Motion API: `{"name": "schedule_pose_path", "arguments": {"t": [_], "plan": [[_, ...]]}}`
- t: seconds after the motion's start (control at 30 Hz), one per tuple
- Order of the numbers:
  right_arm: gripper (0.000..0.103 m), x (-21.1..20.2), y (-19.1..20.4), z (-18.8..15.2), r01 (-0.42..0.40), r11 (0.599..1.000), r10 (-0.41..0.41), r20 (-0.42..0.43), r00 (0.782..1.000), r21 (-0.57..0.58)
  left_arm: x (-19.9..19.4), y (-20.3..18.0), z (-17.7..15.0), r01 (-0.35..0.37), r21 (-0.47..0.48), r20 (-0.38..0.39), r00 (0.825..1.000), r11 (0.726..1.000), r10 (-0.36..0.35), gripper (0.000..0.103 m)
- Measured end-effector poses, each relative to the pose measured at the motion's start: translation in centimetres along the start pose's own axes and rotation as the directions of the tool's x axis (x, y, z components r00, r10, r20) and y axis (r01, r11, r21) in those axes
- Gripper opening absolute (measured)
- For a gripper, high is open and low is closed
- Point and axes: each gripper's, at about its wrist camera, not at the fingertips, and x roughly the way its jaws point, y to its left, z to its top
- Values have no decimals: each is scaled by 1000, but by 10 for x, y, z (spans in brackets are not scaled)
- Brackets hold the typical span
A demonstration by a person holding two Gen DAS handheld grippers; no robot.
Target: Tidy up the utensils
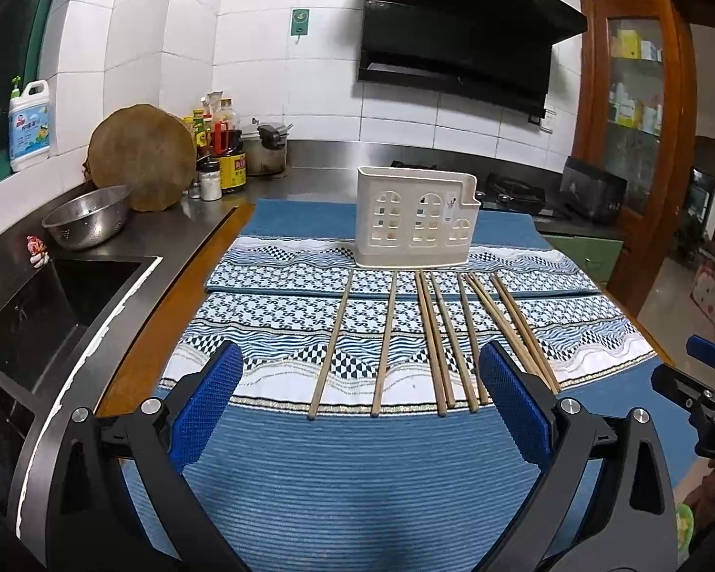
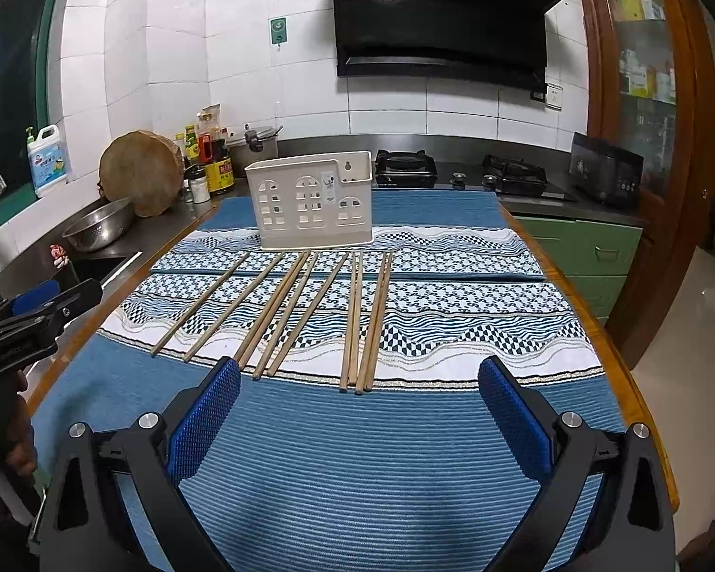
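Note:
Several wooden chopsticks (image 1: pixel 434 338) lie side by side on a blue patterned cloth (image 1: pixel 357 467), pointing toward a white plastic utensil holder (image 1: pixel 414 219) that stands upright behind them. The chopsticks (image 2: pixel 305 310) and the holder (image 2: pixel 310 200) also show in the right wrist view. My left gripper (image 1: pixel 360 395) is open and empty, hovering above the cloth just short of the chopsticks' near ends. My right gripper (image 2: pixel 357 405) is open and empty, likewise short of the near ends. The left gripper also shows at the left edge of the right wrist view (image 2: pixel 47 305).
A sink (image 1: pixel 47 314) lies to the left with a metal colander (image 1: pixel 88 217), a round wooden board (image 1: pixel 140 155) and sauce bottles (image 1: pixel 224 148) behind it. A gas stove (image 2: pixel 472 174) sits at the back right. The table's wooden edge (image 2: pixel 643 405) runs along the right.

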Motion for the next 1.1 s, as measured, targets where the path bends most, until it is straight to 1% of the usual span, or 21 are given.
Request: {"name": "schedule_pose_path", "arguments": {"t": [0.37,0.57,0.73,0.77,0.8,1.0,1.07,1.1], "plan": [[97,28,-6,4,4,1000,-3,-36,999,24,39,8,11,31,-22,-48,998,999,-32,97],[97,43,-6,9,4,1000,-3,-52,999,29,59,10,19,68,-21,-63,996,997,-69,97],[97,59,-5,9,5,1000,-3,-76,997,29,73,10,22,65,-3,-76,995,998,-65,96],[97,63,-5,9,5,1000,-3,-82,997,29,76,10,22,64,1,-82,995,998,-64,95],[97,66,-5,9,6,1000,-3,-86,996,30,79,10,22,71,3,-90,993,997,-71,89],[96,80,-8,11,17,999,-13,-103,995,35,97,13,20,91,12,-126,988,996,-89,83],[96,85,-9,12,18,999,-14,-110,994,38,103,15,20,93,14,-135,987,996,-90,79],[96,87,-8,12,19,999,-14,-113,994,38,105,16,21,95,13,-140,986,995,-93,75]]}}
